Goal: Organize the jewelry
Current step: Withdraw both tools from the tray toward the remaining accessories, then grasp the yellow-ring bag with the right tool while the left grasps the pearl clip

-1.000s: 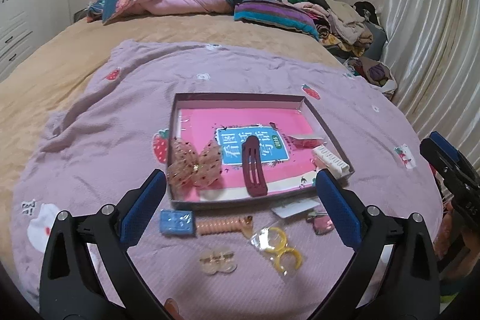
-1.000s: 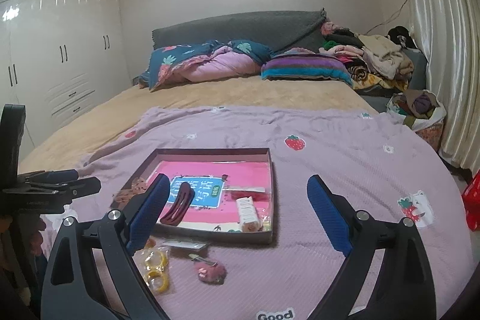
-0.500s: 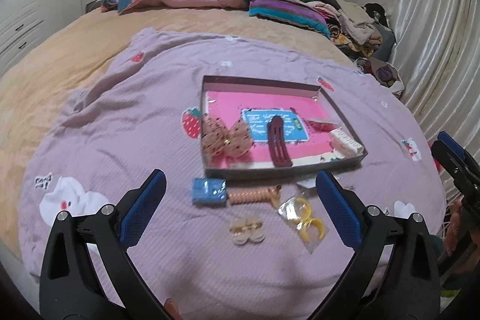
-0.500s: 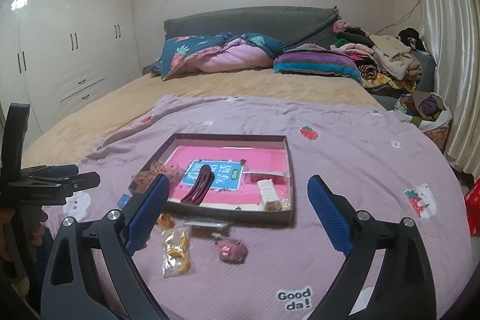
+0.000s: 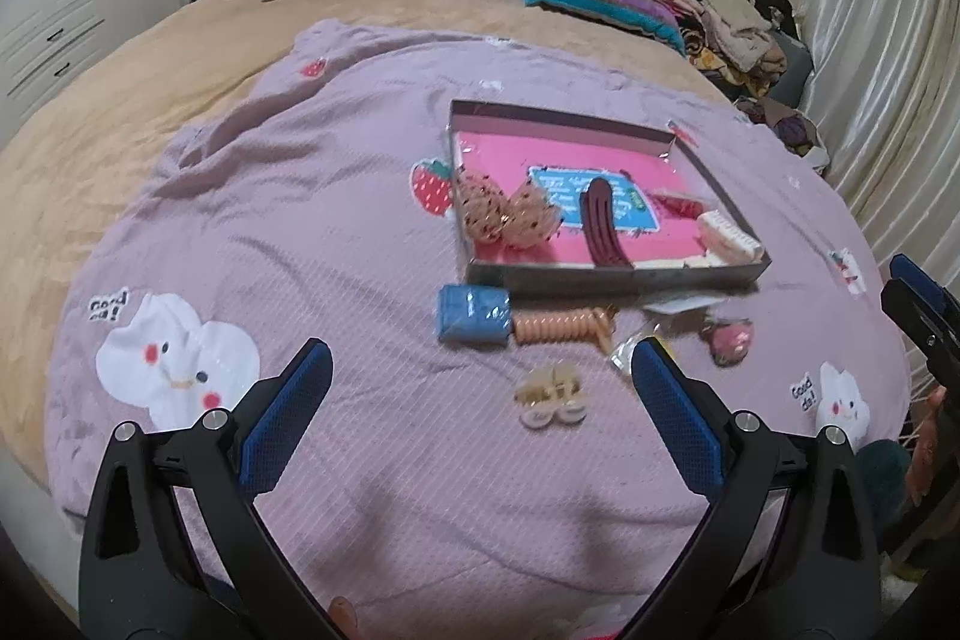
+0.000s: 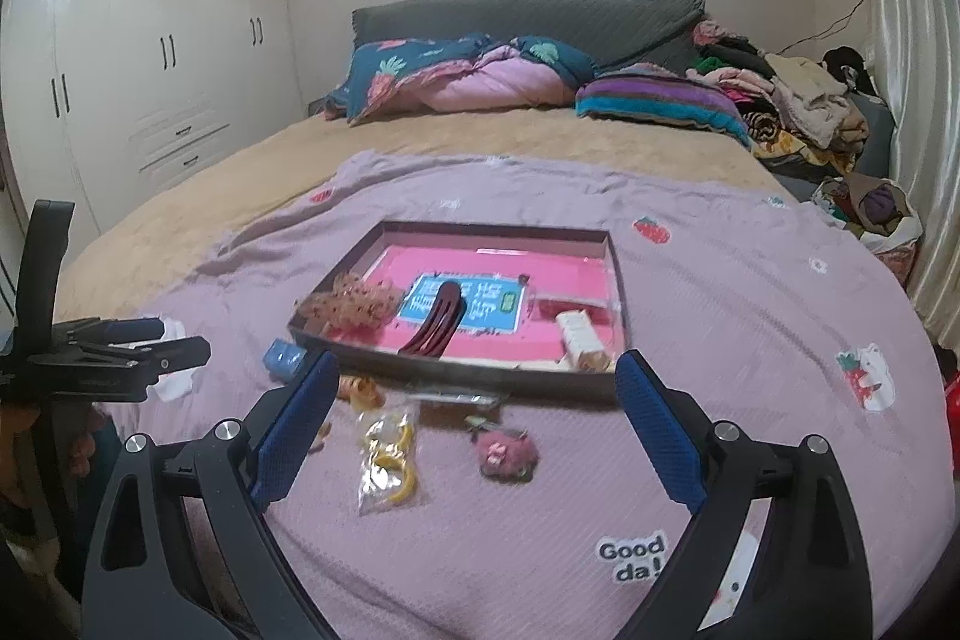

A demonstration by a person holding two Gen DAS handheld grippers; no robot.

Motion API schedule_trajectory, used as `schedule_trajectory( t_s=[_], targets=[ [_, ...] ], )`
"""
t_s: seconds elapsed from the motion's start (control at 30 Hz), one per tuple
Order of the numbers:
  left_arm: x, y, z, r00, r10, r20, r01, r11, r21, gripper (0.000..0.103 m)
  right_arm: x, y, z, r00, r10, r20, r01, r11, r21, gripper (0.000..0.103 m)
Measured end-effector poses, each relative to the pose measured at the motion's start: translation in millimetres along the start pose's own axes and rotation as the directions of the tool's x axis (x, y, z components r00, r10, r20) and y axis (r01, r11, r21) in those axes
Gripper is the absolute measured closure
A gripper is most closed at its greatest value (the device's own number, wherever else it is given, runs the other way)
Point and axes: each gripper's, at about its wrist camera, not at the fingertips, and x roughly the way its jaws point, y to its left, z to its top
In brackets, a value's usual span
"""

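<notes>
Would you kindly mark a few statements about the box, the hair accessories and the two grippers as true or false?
1. The dark red hair clip lies inside the box. True.
2. The left gripper holds the blue packet. False: it is open and empty.
3. The yellow rings lie in the box. False: they lie on the blanket.
4. The right gripper is open. True.
5. The dotted bow is in the box. True.

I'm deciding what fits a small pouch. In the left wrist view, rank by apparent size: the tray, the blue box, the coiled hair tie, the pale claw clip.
1. tray, clearly largest.
2. blue box.
3. and 4. coiled hair tie and pale claw clip look alike; the clip lies nearer the camera, so unranked.
</notes>
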Motion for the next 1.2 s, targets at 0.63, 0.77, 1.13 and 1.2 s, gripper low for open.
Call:
schedule_trajectory(
  t_s=[0.63,0.77,1.13,1.2],
  targets=[
    [21.8,22.7,-33.0,0.995,0.028,-0.094,-0.028,1.0,-0.007,0.01,51.0,31.0,-39.3,0.988,0.038,-0.149,-0.049,0.996,-0.071,0.011],
    [28.6,21.6,-35.8,0.994,0.017,-0.112,-0.018,1.0,-0.004,0.01,68.7,37.4,-47.8,0.981,0.042,-0.189,-0.06,0.994,-0.087,0.012],
    [52.4,-4.7,-37.6,0.985,-0.051,-0.165,0.06,0.997,0.05,0.037,119.4,44.1,-64.3,0.952,0.074,-0.296,-0.104,0.991,-0.087,0.031],
    [57.9,-8.7,-35.5,0.983,-0.063,-0.173,0.073,0.996,0.051,0.039,126.1,45.1,-65.7,0.948,0.079,-0.309,-0.111,0.99,-0.087,0.038]
  ],
)
